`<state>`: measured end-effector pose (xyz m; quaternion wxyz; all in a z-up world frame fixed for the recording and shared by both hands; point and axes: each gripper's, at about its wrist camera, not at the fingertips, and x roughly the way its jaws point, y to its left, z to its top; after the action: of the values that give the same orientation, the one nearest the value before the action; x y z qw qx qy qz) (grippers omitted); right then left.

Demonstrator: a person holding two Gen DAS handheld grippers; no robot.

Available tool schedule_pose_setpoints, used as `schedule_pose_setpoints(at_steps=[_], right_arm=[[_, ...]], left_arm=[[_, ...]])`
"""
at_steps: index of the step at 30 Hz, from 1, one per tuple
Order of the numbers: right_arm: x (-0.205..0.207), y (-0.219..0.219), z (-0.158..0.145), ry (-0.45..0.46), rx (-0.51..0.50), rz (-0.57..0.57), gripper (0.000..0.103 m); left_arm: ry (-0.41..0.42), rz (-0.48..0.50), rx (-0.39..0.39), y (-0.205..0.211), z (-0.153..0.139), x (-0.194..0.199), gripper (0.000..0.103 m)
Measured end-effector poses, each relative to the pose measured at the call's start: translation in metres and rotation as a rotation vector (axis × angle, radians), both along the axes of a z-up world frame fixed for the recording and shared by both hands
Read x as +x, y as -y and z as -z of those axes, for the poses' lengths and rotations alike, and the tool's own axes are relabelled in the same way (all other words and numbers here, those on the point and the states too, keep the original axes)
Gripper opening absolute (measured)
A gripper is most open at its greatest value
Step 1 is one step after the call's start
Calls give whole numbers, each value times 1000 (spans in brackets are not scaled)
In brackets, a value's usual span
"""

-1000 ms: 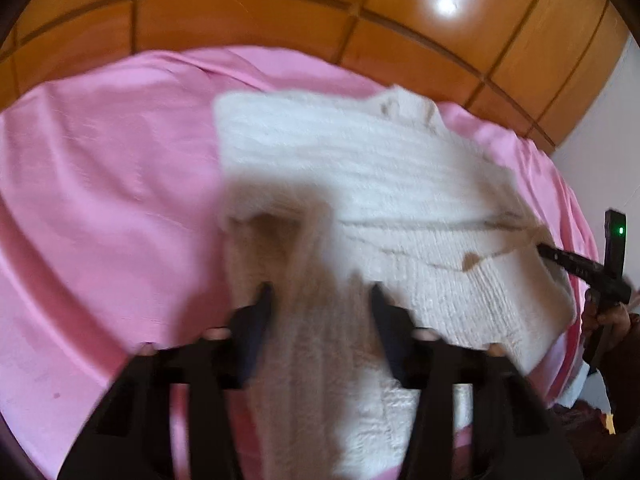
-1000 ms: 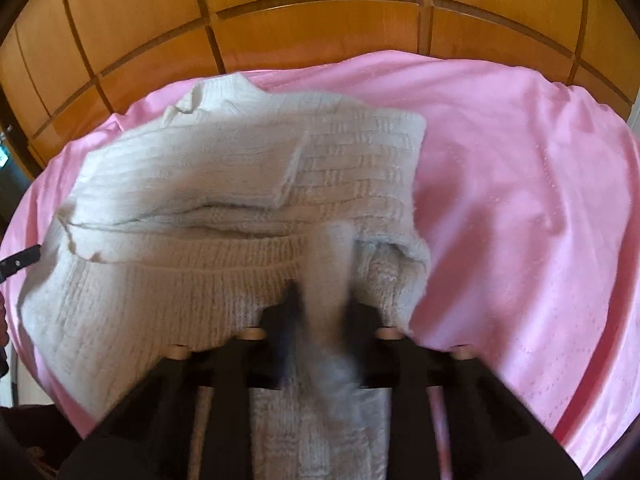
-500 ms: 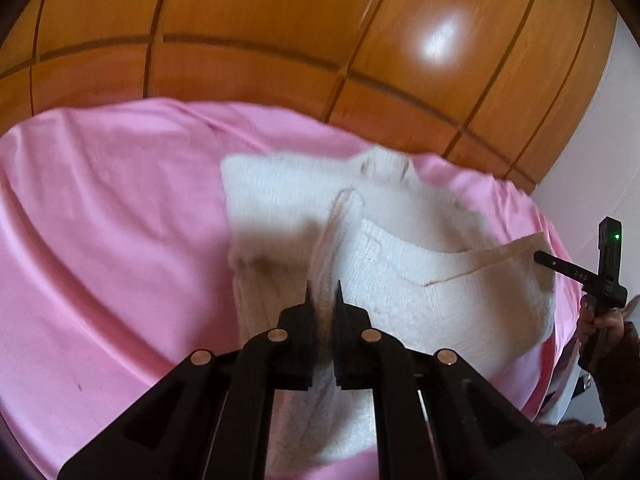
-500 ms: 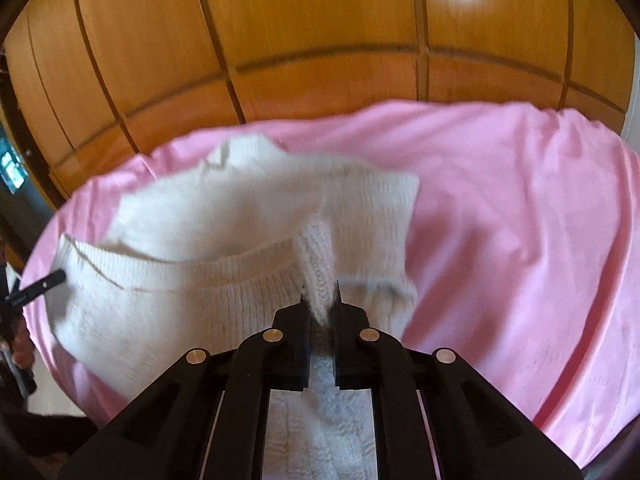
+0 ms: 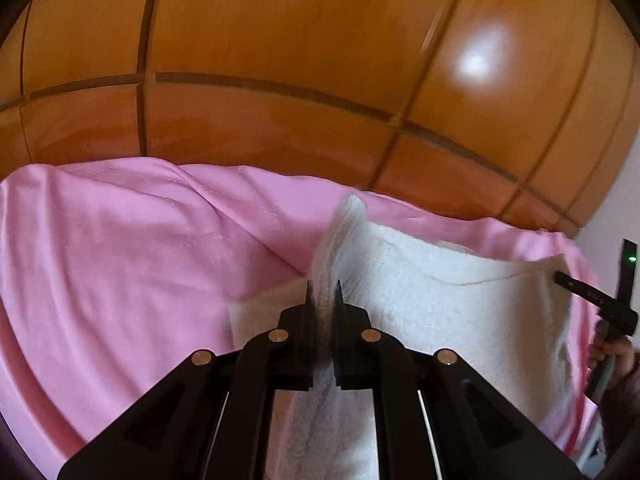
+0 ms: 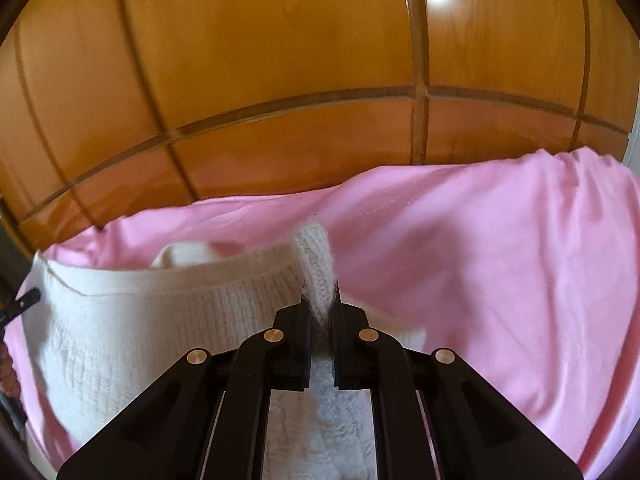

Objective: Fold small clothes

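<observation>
A small cream knitted sweater (image 5: 440,312) lies on a pink sheet (image 5: 120,272). My left gripper (image 5: 322,292) is shut on the sweater's near left hem corner, and a pinch of knit sticks up between its fingers. My right gripper (image 6: 320,298) is shut on the near right hem corner of the same sweater (image 6: 140,320). The hem hangs stretched and lifted between the two grippers, and it hides most of the sweater behind it. The right gripper's tip (image 5: 576,286) shows at the right edge of the left wrist view.
A glossy wooden panelled wall (image 5: 320,80) rises right behind the pink sheet (image 6: 500,272). A white wall (image 5: 624,192) stands at the far right. The left gripper's tip (image 6: 22,300) shows at the left edge of the right wrist view.
Both grippers closed on the hem corners and lifted them. The hem has risen and travelled toward the far side, so both views now tilt up and show more wooden wall.
</observation>
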<state>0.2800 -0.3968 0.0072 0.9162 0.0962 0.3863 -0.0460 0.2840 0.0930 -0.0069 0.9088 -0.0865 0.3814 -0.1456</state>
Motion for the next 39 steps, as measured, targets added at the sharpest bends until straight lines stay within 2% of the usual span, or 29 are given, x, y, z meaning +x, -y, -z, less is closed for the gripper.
schedule_pose_setpoints(at_steps=[5,7,10,11,12,13,14,15,17,19,23,26,28,29,30,31,34,39], right_arm=[[36,6,40,-74,-22,59,6],[42,9,59,-115,-29,87,6],[45,12,79,-141,-21,94,6],[44,12,78,-134,-22,92,6],[42,12,74,-123,-20,90,11],[39,12,69,-113,-23,89,24],[35,10,61,-90,-36,90,30],[29,8,52,-58,-43,87,38],[19,1,38,-17,-23,57,38],[12,-17,28,5,19,-25,38],[15,-62,37,-40,54,-165,38],[29,-93,63,-141,55,-233,38],[31,-101,73,-152,21,-228,37],[30,-104,75,-144,10,-224,32],[30,-105,75,-141,5,-226,14],[30,-107,75,-140,0,-233,5],[22,-112,65,-102,-51,-248,3],[18,-111,41,-26,-54,-237,3]], left_arm=[[-98,-48,72,15,39,40,5],[-128,-71,132,20,57,46,6],[-141,-95,173,21,62,44,21],[-125,-117,175,18,57,39,30],[-91,-139,172,14,49,33,30],[-65,-147,168,13,41,28,30],[-31,-144,151,10,32,20,29],[-8,-130,128,7,24,13,28],[29,-66,96,13,13,1,28],[29,28,88,28,13,-4,28],[-28,144,114,65,32,7,43],[-132,186,101,81,57,19,42],[-130,169,106,84,67,15,20],[-126,169,98,83,68,14,7],[-109,158,98,82,66,11,5],[-93,156,97,81,64,8,4],[-21,138,112,81,49,-4,4],[51,108,107,81,27,-7,4]])
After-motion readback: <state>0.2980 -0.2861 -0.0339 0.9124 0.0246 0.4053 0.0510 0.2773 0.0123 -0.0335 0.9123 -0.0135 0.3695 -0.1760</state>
